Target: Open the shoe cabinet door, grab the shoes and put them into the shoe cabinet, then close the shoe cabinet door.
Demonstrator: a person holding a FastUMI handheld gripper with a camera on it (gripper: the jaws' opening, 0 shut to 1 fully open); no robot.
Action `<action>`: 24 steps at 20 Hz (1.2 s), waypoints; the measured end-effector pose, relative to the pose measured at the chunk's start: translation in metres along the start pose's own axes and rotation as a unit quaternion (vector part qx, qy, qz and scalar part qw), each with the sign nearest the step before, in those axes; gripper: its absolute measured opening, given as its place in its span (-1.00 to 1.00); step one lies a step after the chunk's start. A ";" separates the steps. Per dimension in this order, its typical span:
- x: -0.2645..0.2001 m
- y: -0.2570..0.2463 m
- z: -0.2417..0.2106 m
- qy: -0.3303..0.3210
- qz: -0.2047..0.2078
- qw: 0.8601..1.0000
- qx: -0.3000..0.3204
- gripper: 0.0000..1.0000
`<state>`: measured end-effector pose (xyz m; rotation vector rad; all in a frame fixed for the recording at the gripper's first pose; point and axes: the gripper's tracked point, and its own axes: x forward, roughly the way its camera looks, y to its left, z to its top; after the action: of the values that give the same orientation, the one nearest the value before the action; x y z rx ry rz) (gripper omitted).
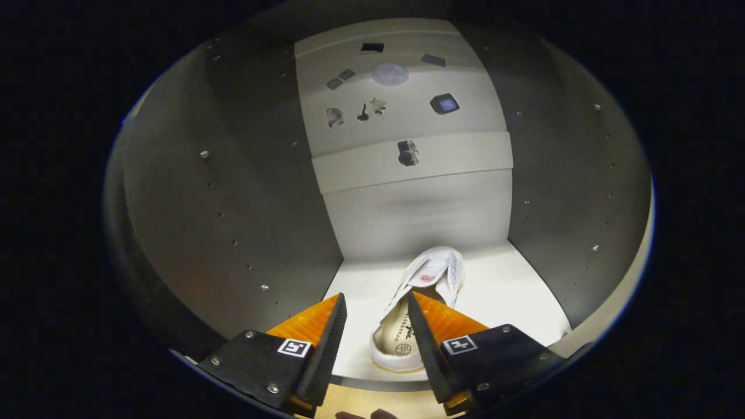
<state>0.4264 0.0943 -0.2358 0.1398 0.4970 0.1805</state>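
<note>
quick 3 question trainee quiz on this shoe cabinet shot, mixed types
1. True or false: the white shoe lies on the cabinet floor.
2. The tongs are: A) open B) shut on the shoe C) shut on nothing.
3. Fill in: the shoe's heel points ____ the tongs.

Key:
1. True.
2. A: the fingers stand apart on either side of the heel, neither clearly pressing it.
3. Toward.

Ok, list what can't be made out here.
- Shoe, gripper view: its right side is hidden behind the right finger.
- Gripper: fingers apart astride the shoe; whether either touches it is unclear.
- Small dark items on the cabinet's back panel: too small to identify.
</note>
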 end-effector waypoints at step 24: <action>-0.305 0.025 -0.074 -0.035 -0.062 0.996 -0.049 0.83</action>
<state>0.1235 0.0630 -0.1557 0.0199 0.4247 0.0775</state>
